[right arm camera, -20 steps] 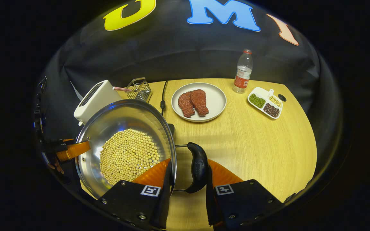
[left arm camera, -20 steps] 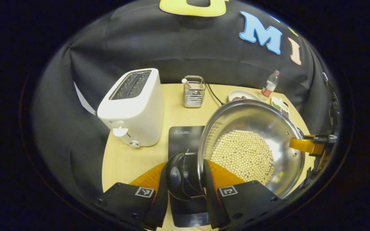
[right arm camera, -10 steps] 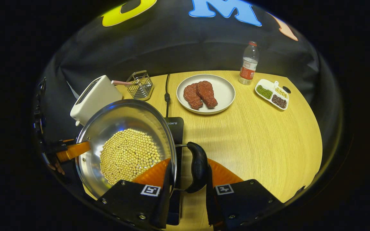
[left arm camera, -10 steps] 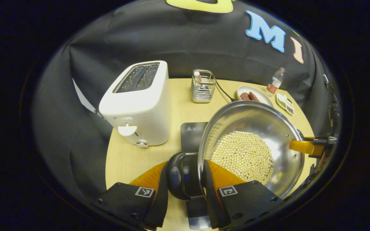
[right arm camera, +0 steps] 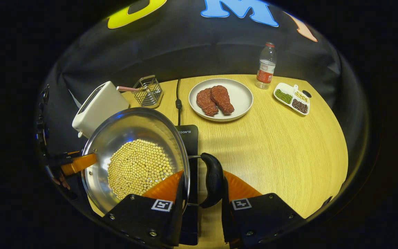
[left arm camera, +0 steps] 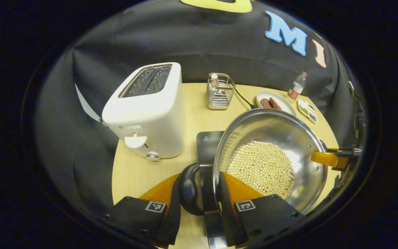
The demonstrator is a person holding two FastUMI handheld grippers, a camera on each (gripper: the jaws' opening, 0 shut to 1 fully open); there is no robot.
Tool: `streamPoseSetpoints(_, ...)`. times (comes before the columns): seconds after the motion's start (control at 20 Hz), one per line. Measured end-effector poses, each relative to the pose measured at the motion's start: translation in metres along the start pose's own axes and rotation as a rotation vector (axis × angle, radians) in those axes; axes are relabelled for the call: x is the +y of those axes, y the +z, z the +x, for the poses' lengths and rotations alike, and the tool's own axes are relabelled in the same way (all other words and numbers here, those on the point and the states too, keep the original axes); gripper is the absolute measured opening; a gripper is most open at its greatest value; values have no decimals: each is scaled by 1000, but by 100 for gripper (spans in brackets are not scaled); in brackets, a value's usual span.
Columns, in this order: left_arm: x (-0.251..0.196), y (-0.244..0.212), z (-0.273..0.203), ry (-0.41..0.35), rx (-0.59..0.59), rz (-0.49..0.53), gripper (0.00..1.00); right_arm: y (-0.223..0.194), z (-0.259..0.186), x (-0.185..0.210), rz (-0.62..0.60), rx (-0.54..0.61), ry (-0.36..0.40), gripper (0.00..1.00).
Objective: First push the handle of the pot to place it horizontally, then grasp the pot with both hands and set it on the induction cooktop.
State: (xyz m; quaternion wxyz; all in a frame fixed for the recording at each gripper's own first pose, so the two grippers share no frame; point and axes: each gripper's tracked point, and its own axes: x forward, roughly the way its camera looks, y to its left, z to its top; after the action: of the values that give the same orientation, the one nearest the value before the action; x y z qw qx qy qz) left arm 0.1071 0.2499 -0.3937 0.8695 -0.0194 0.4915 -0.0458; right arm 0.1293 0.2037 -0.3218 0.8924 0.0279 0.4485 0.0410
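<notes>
A: 2 grippers on the steel pot point(left arm camera: 271, 145) of soybeans point(left arm camera: 261, 168). The left gripper point(left arm camera: 198, 204) has its jaws pinched on the black left side handle point(left arm camera: 189, 189).

B: The right gripper point(right arm camera: 201, 204) clamps the opposite handle point(right arm camera: 212, 180), 1 orange finger point(right arm camera: 166, 188) inside the rim.

A: The pot hangs above the black induction cooktop point(right arm camera: 188, 136), covering most of it; I cannot tell if it touches.

B: White toaster point(left arm camera: 147, 110) just beside, plate of meat point(right arm camera: 220, 100) beyond.

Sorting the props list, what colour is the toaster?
White, the toaster shows best in the left gripper view.
</notes>
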Motion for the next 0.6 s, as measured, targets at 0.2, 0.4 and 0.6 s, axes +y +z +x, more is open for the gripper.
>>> streamPoseSetpoints(0.2, 3, 2, -6, 10, -37, -40, 64, 4, 4, 2, 17, -26, 29, 49)
streamPoseSetpoints(0.4, 11, 18, -30, 28, -157, -157, 87, 20, -10, -1, 34, -98, 48, 68)
streamPoseSetpoints(0.6, 13, 45, -74, 72, -299, -189, 95, 49, -44, -11, 10, -224, 58, 88)
